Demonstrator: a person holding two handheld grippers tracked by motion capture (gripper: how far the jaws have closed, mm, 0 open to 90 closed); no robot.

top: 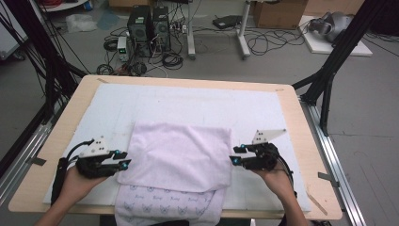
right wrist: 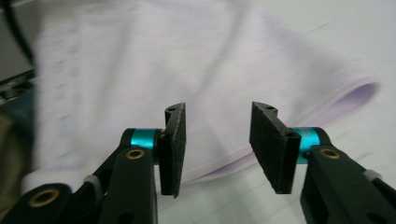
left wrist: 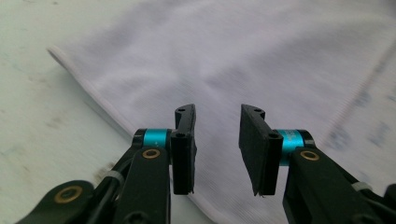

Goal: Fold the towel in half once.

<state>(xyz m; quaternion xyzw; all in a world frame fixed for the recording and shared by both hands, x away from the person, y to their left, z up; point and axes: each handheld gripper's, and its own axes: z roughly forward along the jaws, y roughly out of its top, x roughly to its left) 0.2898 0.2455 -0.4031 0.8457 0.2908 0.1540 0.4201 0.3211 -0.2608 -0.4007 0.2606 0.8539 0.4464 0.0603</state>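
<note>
- My left tool [top: 123, 159] has its jaws spread with nothing between them; in the left gripper view the pads [left wrist: 184, 142] hang just over the towel's left hem without pinching it.
- My right tool [top: 236, 158] is likewise spread and empty; in the right gripper view its pads [right wrist: 173, 147] stand just above the folded right edge, where two layers show one over the other.
- The towel [top: 176, 153] lies between my two tools, folded over once, so the pale lilac upper layer covers the far part and a strip printed with small butterflies [top: 164, 200] is bare at the near edge, drooping slightly over the rim of the surface [top: 301, 122].
- The towel rests on a white mat [top: 188, 101] that covers most of the surface.
- What the next move turns on, as I judge it: the towel lies inward from each tool, and its long axis runs from me toward the far side. Both side edges are equally near, one per hand, so neither hand has the advantage and a further fold would need both edges gripped together.
</note>
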